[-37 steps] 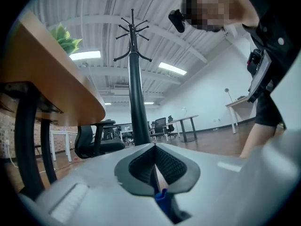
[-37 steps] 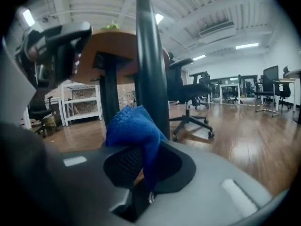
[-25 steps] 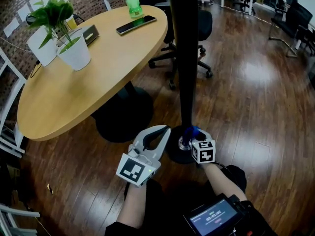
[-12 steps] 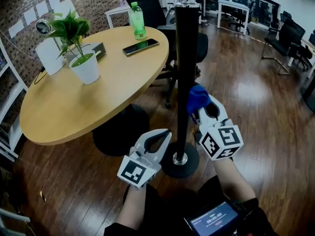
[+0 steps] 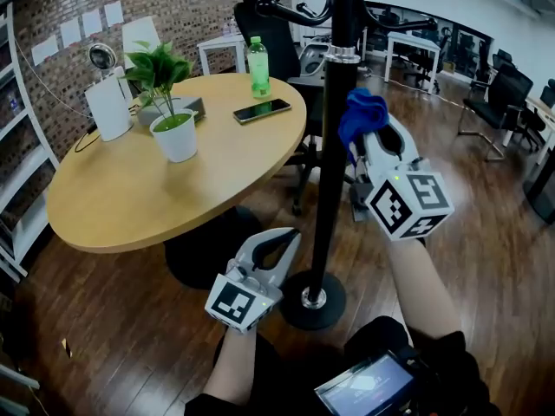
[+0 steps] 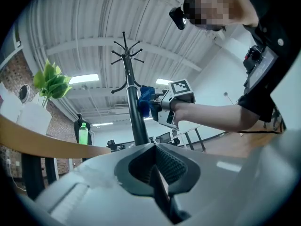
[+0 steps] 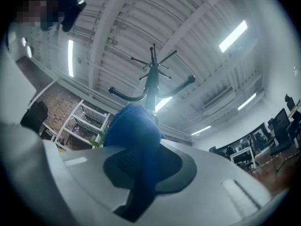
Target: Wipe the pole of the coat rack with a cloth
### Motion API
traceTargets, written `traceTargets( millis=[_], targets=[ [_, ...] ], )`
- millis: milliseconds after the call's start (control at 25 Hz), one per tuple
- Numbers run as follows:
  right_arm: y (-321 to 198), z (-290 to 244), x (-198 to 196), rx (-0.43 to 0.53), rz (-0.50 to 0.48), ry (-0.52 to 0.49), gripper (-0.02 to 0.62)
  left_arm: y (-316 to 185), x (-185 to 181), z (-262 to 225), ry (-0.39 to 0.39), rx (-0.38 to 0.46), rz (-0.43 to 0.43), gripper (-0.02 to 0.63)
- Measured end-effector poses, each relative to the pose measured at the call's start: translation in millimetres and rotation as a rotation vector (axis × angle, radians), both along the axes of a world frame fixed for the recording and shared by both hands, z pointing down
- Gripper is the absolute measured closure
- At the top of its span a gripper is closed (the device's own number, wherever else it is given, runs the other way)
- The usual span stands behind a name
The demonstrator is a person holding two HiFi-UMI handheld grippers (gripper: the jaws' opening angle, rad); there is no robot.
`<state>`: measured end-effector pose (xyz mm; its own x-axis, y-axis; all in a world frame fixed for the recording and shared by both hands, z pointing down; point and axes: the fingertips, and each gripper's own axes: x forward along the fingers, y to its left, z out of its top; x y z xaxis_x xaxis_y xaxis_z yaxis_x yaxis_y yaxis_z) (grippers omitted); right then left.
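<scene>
- Head view: the coat rack's pole [image 5: 332, 163] is a slim black tube. It stands upright on a round black base [image 5: 312, 306] on the wooden floor [image 5: 486, 258]. A silver collar sits high on it, under the curved black arms.
- My right gripper [image 5: 368, 126] is clamped on a bunched blue cloth [image 5: 360, 111]. The cloth lies against the pole's right side, high up, just below the collar.
- My left gripper [image 5: 290, 232] is low, near the base and just left of the pole, with its jaws together.
- The round wooden surface [image 5: 130, 206] brings its edge near the pole on the left. On it stand a potted plant [image 5: 176, 133], a green bottle [image 5: 257, 68] and a phone [image 5: 262, 110].
- An office chair [image 5: 264, 24] stands behind the pole, and to the right the floor is open.
- Left gripper view: my jaws meet with nothing between them. Looking up from here, I see the cloth touching the pole below the curved arms. The pole's top carries thin prongs [image 6: 124, 51], which the head view cuts off.
- Right gripper view: the blue cloth fills the gap between my jaws and hides most of the pole's shaft. Only the curved arms and the prongs show above it. A white shelf unit [image 7: 84, 119] against a brick wall shows at the left.
</scene>
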<state>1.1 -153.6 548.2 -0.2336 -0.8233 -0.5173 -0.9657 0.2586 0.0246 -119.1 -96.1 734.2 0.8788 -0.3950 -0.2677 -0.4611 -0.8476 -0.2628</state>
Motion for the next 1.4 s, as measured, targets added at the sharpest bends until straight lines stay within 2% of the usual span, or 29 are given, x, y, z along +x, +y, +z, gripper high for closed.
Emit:
traceTargets(
  millis=[200,360,560,880,1040,1280,1400],
  targets=[
    [3.3,17.1,-7.5,0.009,0.046,0.051,0.558,3.7,-2.1,5.0,-0.018,0.002,0.003,0.603],
    [-2.0,77.8,-5.3,-0.076,0.111,0.083,0.558,3.0,1.0,17.3,-0.03,-0.017,0.009,0.603],
    [-5.9,178.0,-3.0,-0.238,0.129,0.047,0.558,3.8,7.4,42.4,-0.04,-0.066,0.019,0.603],
    [-15.5,359.3,2.0,-0.59,0.117,-0.034,0.558,-0.7,10.2,75.5,-0.072,-0.127,0.015,0.603],
    [-17.2,441.8,2.8,-0.749,0.14,-0.031,0.558,1.3,14.2,87.6,-0.088,-0.141,0.029,0.603],
    [-16.3,537.0,0.9,-0.959,0.115,-0.028,0.558,0.6,12.7,98.7,-0.111,-0.144,0.031,0.603],
    [-17.7,562.6,2.6,-1.012,0.102,-0.023,0.558,-0.1,8.2,101.5,-0.119,-0.153,0.019,0.603]
  ],
)
